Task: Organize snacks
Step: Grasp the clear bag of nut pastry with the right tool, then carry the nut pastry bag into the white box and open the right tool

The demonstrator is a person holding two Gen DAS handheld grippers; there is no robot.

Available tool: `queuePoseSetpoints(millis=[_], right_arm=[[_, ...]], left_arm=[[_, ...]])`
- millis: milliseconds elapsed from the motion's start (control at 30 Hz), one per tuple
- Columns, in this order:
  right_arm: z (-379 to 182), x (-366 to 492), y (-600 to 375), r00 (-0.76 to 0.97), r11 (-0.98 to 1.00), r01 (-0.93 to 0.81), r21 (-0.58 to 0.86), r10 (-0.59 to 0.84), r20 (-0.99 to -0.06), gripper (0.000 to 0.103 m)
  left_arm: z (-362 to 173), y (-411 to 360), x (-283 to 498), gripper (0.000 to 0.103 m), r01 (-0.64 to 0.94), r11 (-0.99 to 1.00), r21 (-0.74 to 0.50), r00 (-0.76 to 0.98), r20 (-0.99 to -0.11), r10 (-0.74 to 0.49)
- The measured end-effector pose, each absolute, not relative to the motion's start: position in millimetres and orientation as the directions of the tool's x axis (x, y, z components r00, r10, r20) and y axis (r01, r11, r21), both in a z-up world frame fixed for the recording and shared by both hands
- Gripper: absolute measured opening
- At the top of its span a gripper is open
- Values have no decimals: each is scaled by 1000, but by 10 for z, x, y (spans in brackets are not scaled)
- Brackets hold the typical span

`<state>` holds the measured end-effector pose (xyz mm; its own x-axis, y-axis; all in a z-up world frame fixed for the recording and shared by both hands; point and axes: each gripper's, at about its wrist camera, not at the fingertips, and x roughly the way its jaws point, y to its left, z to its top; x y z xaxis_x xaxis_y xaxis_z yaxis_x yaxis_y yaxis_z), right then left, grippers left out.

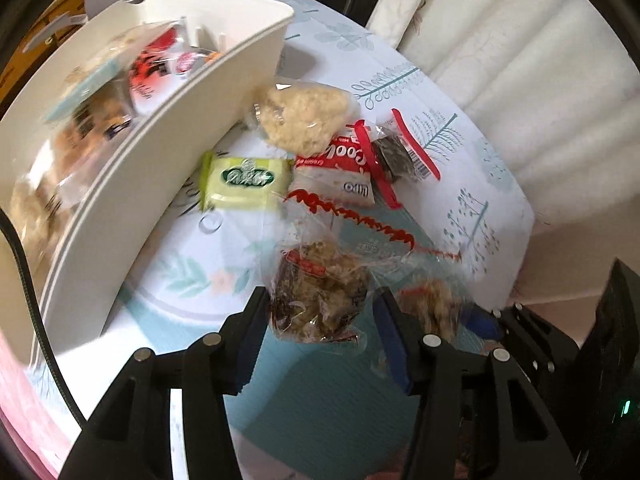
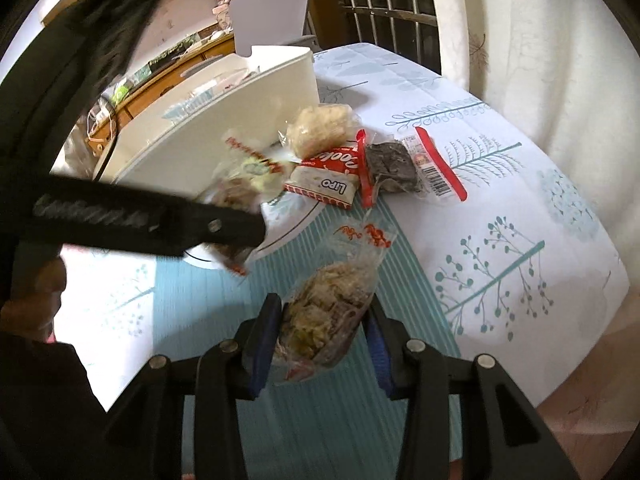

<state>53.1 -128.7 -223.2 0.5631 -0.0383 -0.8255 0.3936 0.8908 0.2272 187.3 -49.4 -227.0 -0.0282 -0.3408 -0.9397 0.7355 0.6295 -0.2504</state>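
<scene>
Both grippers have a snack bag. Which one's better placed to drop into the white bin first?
Left, probably. The left gripper holds a clear snack bag right beside the white bin; in the right wrist view it sits between the right gripper and the bin. The right's bag is farther off.

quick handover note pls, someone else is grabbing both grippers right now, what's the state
Left gripper: jaws shut on a clear snack bag, off the table.
Right gripper: jaws shut on another clear bag.
White bin already holds several snacks.
Left on the tablecloth beside the bin: rice cake, green pack, red cookie pack, dark bar.
Next, probably: drop both bags in the bin, then fetch those four.
</scene>
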Motion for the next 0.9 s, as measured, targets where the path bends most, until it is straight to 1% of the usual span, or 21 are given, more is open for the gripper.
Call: queuePoseSetpoints(millis=[100, 233, 300, 400, 567, 667, 900], right_arm=[[-2131, 493, -1251, 578, 884, 400, 242, -38, -815, 41], [-1948, 500, -1166, 599, 900, 378, 216, -61, -798, 41], [-1852, 533, -1131, 611, 909, 362, 208, -63, -789, 41], [-1714, 648, -1100, 623, 920, 333, 205, -51, -780, 41], [-1445, 900, -1085, 659, 931, 281, 234, -10, -752, 41], [-1292, 1077, -1092, 679, 937, 250, 246, 11, -734, 41], [-958, 1582, -1074, 716, 948, 159, 275, 81, -694, 41]], left_arm=[[-2154, -302, 1855, 52, 725, 638, -260, -23, -935, -354], [-1940, -32, 1870, 52, 690, 671, -273, 1, -926, -378], [-1826, 110, 1916, 52, 669, 683, -291, 2, -919, -394], [-1603, 332, 1998, 52, 658, 696, -287, 37, -911, -410], [-1390, 569, 2174, 52, 616, 745, -257, 79, -920, -383], [-1296, 711, 2329, 53, 567, 794, -220, 142, -923, -358], [-1148, 962, 2735, 53, 454, 868, -198, 234, -914, -331]])
